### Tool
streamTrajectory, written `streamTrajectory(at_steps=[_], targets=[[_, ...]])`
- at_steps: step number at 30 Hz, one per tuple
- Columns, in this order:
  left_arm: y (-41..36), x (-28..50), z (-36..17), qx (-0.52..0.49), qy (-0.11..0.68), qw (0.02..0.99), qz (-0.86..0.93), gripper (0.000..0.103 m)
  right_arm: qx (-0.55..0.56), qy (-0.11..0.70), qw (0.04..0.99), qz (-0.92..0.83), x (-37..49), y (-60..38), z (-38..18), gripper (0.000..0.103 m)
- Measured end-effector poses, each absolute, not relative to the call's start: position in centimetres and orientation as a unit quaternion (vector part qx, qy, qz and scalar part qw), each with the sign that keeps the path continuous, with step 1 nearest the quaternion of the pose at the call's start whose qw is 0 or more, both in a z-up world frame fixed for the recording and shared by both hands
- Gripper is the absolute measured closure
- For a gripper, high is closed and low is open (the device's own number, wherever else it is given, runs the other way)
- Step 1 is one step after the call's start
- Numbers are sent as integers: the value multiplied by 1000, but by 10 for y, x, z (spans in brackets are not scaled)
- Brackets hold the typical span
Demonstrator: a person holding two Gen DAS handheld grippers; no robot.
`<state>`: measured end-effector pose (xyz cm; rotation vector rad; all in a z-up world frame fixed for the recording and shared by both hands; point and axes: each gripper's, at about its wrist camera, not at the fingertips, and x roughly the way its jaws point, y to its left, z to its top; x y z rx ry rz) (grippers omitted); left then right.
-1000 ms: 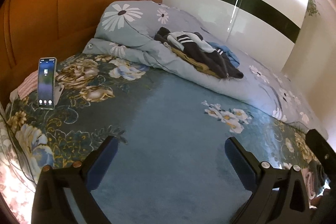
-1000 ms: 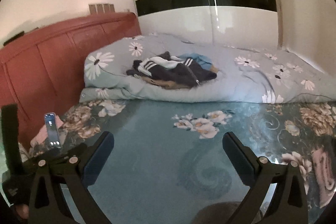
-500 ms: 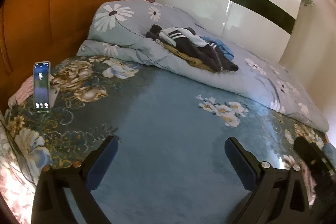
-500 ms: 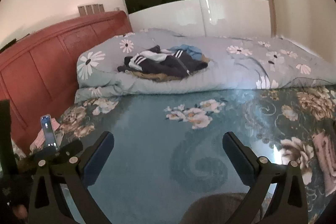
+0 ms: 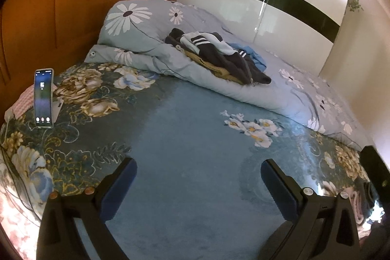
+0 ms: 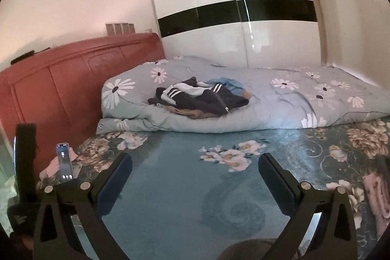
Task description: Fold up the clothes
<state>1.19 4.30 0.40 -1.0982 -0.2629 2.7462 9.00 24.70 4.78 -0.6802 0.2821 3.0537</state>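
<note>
Currently, my readings:
Clothes pile [image 5: 217, 56]: heaped on the folded quilt [image 5: 292, 89], straight ahead, well apart from both claws.
Left gripper [image 5: 198, 183]: released, empty, over the teal bedspread [image 5: 190, 138].
Right gripper [image 6: 195, 178]: released, empty.
Nearer hand: I cannot tell.
Long axis: headboard [image 6: 73, 79] side to wardrobe side.

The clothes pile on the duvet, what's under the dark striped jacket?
Under the dark striped jacket a tan garment pokes out, with blue cloth behind. The rest is covered. All lie on the duvet.
</note>
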Motion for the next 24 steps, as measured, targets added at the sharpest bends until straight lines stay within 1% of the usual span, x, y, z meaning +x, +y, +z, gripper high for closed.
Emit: streamTrajectory(at_steps=[5,13,24], targets=[[46,11,4,-370,-83,85,921,0,-244,113,12,963,86,253,35,0],[49,10,1,-376,-79,84,919,0,-246,123,47,960,87,261,29,0],[57,4,-10,-388,-74,88,914,0,-267,119,42,955,81,261,24,0]])
